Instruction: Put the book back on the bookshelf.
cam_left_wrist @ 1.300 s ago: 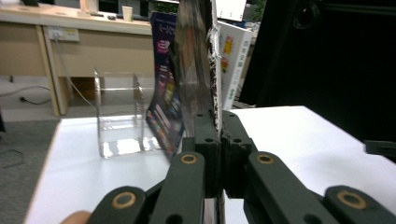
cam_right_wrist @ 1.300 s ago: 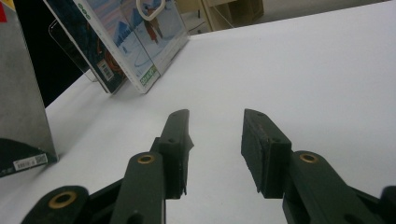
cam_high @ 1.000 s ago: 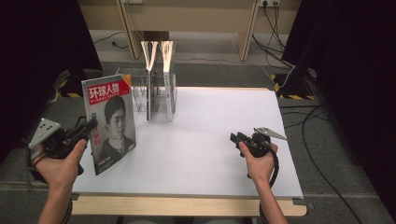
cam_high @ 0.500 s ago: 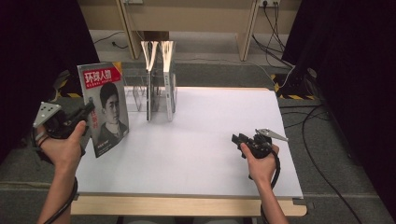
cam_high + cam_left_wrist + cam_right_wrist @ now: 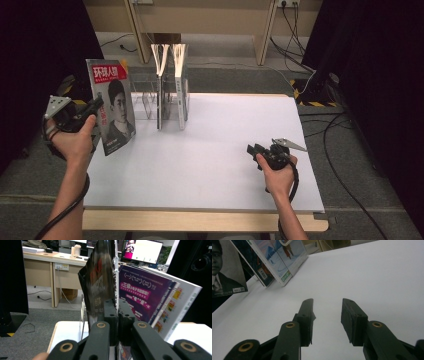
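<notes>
Your left gripper [image 5: 95,107] is clamped on the magazine [image 5: 112,105], jaws pinched tight on its spine edge; in the left gripper view the pads [image 5: 110,312] meet on the thin spine w/ the cover [image 5: 98,280] fanning to one side and the purple back page [image 5: 142,297] to the other. You're holding the mag upright, a bit tilted, front cover w/ red title block and portrait facing you, above the table's [image 5: 210,170] left edge near the far-left corner. Its lower corner hangs just over the white top; can't tell if it touches.

Just beside the mag, toward the table's middle, the clear rack [image 5: 150,97] sits at the far edge, left of centre. Two other magazines [image 5: 172,90] stand upright in it, pages fanned at the top. In the right gripper view those show as tilted covers [image 5: 279,260] at the upper left, w/ your held mag's portrait at the left edge of that view.

Your right gripper [image 5: 256,151] rests low over the table nr the right edge, about midway front to back, well apart from rack and mag. Its jaws stand apart w/ nothing between them, only bare white tabletop [image 5: 374,277] beyond the tips, pointing toward the rack.
</notes>
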`<act>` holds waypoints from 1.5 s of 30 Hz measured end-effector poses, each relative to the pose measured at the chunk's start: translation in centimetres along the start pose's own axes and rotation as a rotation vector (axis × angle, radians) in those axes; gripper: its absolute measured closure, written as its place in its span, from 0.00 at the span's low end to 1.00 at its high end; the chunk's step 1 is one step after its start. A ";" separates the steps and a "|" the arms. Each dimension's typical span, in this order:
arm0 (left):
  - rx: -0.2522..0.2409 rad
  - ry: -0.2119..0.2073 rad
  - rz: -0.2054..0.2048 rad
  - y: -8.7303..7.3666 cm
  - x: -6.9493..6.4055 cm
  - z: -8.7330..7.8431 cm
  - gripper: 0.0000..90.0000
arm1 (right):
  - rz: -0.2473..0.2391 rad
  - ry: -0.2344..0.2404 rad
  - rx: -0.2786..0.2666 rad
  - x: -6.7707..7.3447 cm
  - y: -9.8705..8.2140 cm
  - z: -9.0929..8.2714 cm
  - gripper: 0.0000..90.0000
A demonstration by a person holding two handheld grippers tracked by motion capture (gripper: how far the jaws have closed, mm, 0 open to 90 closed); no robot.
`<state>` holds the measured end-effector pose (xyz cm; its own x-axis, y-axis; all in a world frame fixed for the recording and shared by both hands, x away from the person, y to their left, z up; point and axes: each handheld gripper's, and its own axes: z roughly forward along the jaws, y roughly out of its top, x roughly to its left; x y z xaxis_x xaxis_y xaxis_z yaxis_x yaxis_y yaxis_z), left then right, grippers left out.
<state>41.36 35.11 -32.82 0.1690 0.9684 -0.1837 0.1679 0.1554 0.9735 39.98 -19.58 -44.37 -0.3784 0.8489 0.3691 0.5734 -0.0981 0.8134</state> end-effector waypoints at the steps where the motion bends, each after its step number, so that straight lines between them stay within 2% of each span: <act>1: -0.002 0.001 -0.001 0.1 0.0 0.4 0.96 | 0.001 0.001 0.001 0.0 0.0 0.0 0.69; 6: -0.011 0.007 -0.004 0.6 -0.4 2.1 0.96 | -0.004 0.000 0.002 -0.2 -0.1 0.1 0.69; 14: -0.003 0.027 0.016 1.3 -0.6 4.5 0.96 | 0.004 -0.005 0.005 -0.5 -0.2 0.0 0.69; 21: -0.017 0.040 0.018 1.3 -0.6 5.9 0.96 | 0.009 -0.005 0.009 -0.6 -0.2 0.0 0.69; 26: -0.039 0.051 0.026 1.1 -0.5 7.0 0.96 | -0.003 -0.005 0.013 -0.6 -0.4 0.2 0.69; 30: -0.051 0.071 0.028 0.3 -0.2 7.5 0.96 | -0.001 -0.001 0.016 -0.6 -0.4 0.3 0.69; 34: -0.070 0.075 0.056 -0.3 -0.1 7.2 0.96 | 0.004 0.000 0.018 -0.6 -0.4 0.1 0.69; 37: -0.069 0.100 0.101 -0.6 0.0 6.4 0.96 | 0.003 0.001 0.020 -0.6 -0.5 0.1 0.69; 41: -0.048 0.085 0.103 -1.0 0.3 5.4 0.96 | 0.003 0.001 0.015 -0.6 -0.4 0.0 0.69; 45: 0.000 0.077 0.101 -2.0 0.6 3.6 0.95 | -0.001 0.002 0.013 -0.5 -0.3 -0.1 0.69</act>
<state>44.61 34.65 -35.33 0.1103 0.9911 -0.0739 0.1540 0.0564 0.9865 39.97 -20.02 -44.76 -0.3802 0.8480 0.3692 0.5826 -0.0905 0.8077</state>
